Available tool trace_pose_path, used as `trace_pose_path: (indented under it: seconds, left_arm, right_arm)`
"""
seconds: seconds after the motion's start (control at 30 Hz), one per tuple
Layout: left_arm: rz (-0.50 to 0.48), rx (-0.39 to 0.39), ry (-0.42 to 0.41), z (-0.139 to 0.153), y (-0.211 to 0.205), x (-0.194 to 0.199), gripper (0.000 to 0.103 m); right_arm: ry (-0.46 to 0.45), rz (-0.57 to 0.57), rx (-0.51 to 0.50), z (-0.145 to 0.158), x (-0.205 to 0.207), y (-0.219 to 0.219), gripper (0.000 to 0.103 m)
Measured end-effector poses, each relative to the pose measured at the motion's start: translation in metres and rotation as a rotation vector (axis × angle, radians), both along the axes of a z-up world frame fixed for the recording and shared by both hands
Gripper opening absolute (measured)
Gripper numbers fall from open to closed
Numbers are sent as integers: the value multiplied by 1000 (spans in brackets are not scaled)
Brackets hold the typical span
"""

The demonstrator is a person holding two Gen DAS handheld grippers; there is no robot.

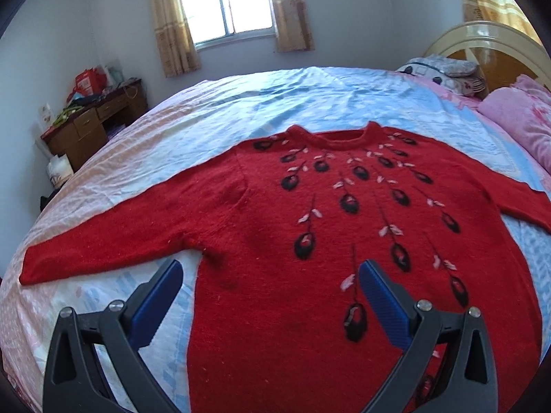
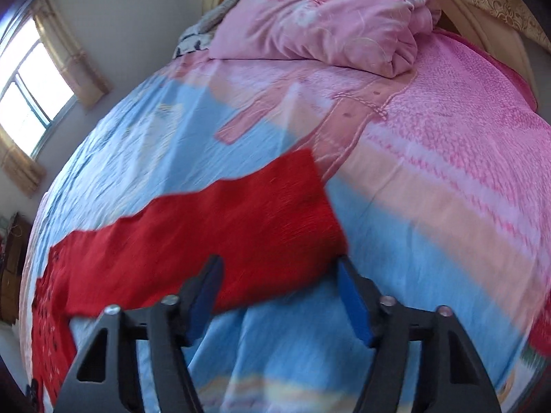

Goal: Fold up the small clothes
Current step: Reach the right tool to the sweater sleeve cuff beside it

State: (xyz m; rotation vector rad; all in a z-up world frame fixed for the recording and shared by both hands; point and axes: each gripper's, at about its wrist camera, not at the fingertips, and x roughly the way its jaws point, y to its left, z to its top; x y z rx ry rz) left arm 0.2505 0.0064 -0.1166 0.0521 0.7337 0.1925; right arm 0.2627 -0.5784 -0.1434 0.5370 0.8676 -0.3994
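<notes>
Sweater (image 1: 310, 241) hem cut off below; right sleeve (image 2: 224, 227) blurred; left tongs (image 1: 272, 275), right tongs (image 2: 279, 275) apart, empty.

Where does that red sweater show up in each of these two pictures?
Left wrist view: the red sweater lies spread flat across the middle, front up, both sleeves out, on the bed sheet.
Right wrist view: only one sleeve crosses the middle, with a strip of the patterned body at the lower left edge.
Shared landmark: the window, top centre in the left view, far left in the right.
</notes>
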Motion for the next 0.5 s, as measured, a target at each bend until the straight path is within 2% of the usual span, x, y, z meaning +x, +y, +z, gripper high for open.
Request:
trace_pose_path:
  seconds: [0.13, 0.27, 0.37, 0.4, 0.43, 0.47, 0.5]
  left_arm:
    - [29, 25, 24, -7, 4, 8, 103]
    - [42, 22, 25, -6, 8, 11, 103]
    - [42, 25, 19, -5, 9, 11, 103]
    - [41, 20, 22, -6, 9, 11, 103]
    - [42, 13, 23, -5, 10, 11, 103]
    - [44, 7, 23, -5, 11, 11, 103]
    - [48, -1, 22, -5, 12, 11, 103]
  right_arm:
    - [10, -12, -21, -1, 16, -13, 55]
    - [-5, -52, -8, 0, 17, -24, 55]
    - [1, -24, -39, -2, 22, -24, 54]
    - [0, -10, -41, -1, 23, -23, 46]
    - [1, 9, -37, -1, 24, -22, 34]
    - [5, 18, -35, 0, 25, -21, 27]
    - [8, 22, -28, 1, 25, -22, 15]
